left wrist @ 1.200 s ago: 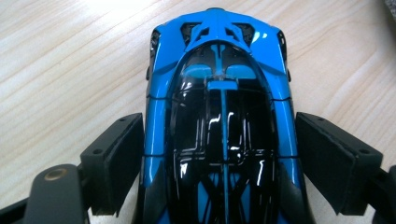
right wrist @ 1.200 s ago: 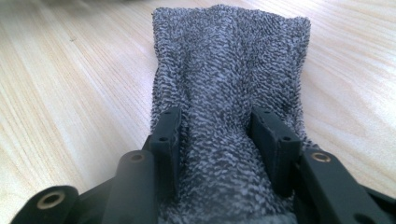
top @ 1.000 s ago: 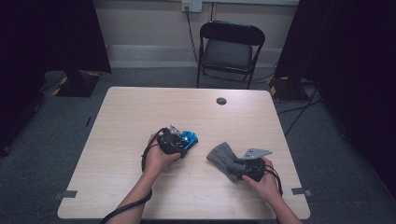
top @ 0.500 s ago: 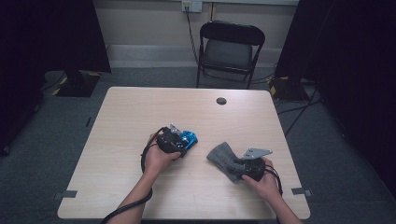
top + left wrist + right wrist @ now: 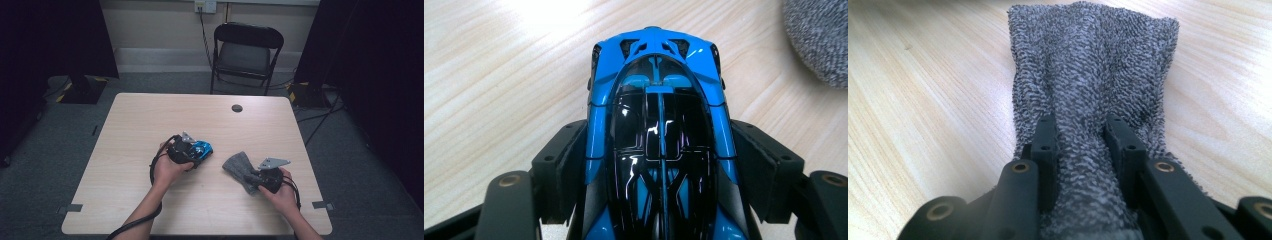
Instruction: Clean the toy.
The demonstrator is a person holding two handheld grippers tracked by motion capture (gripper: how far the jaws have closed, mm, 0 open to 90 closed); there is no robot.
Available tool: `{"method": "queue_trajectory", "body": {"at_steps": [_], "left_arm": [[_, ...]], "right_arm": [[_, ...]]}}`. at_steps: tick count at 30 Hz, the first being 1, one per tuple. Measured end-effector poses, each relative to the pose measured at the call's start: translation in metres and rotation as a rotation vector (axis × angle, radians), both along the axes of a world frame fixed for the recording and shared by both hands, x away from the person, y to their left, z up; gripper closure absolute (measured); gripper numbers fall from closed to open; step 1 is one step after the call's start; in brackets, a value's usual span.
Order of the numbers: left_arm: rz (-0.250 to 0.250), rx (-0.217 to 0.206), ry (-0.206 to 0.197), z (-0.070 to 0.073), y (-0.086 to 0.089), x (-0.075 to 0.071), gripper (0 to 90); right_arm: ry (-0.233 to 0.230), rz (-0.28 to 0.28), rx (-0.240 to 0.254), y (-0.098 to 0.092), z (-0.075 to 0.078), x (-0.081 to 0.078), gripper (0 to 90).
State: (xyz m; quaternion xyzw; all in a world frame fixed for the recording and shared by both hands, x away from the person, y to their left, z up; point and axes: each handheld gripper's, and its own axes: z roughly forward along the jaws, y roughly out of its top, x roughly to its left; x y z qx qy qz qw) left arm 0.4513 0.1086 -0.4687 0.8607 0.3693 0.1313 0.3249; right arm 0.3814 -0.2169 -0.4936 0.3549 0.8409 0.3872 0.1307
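Counting across the bench (image 5: 150, 120), we find one blue toy car (image 5: 659, 125) clamped between the wide-set jaws of the left hand-held gripper (image 5: 192, 150), and one grey cloth (image 5: 1093, 75) bunched in the right hand-held gripper (image 5: 252, 179), whose jaws have just been closing on it.

left gripper (image 5: 189, 150) on blue car (image 5: 202, 148), right gripper (image 5: 260, 178) on cloth (image 5: 238, 165)
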Motion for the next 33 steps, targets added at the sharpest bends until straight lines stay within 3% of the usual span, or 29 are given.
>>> {"method": "queue_trajectory", "body": {"at_steps": [1,5,15,16,21,22,24,28,33], "left_arm": [[0.005,-0.018,0.003,0.0,0.0,-0.001,28.0],[-0.003,-0.014,-0.021,0.004,0.001,-0.003,28.0],[-0.068,-0.045,-0.036,0.019,0.003,-0.017,28.0],[-0.081,-0.041,-0.041,0.022,0.003,-0.021,28.0],[-0.125,-0.071,-0.032,0.023,0.0,-0.027,28.0],[-0.146,-0.074,-0.038,0.025,-0.004,-0.031,28.0],[-0.159,-0.081,-0.046,0.028,-0.007,-0.034,28.0],[-0.183,-0.094,-0.062,0.034,-0.01,-0.038,28.0],[-0.186,-0.096,-0.076,0.035,-0.006,-0.039,28.0]], "right_arm": [[0.0,0.0,0.0,0.0,0.0,0.0,70.5],[0.004,-0.009,-0.005,0.001,0.001,0.0,75.3],[0.06,-0.057,-0.002,0.003,0.01,0.007,79.8],[0.053,-0.086,0.032,0.0,0.016,0.014,79.8],[0.016,-0.119,0.068,0.002,0.038,0.033,79.8],[-0.013,-0.124,0.034,0.012,0.049,0.044,79.7],[-0.022,-0.126,0.022,0.021,0.057,0.056,79.7],[-0.015,-0.084,0.016,0.042,0.063,0.073,79.7],[-0.013,-0.003,0.02,0.063,0.066,0.074,79.6]]}}
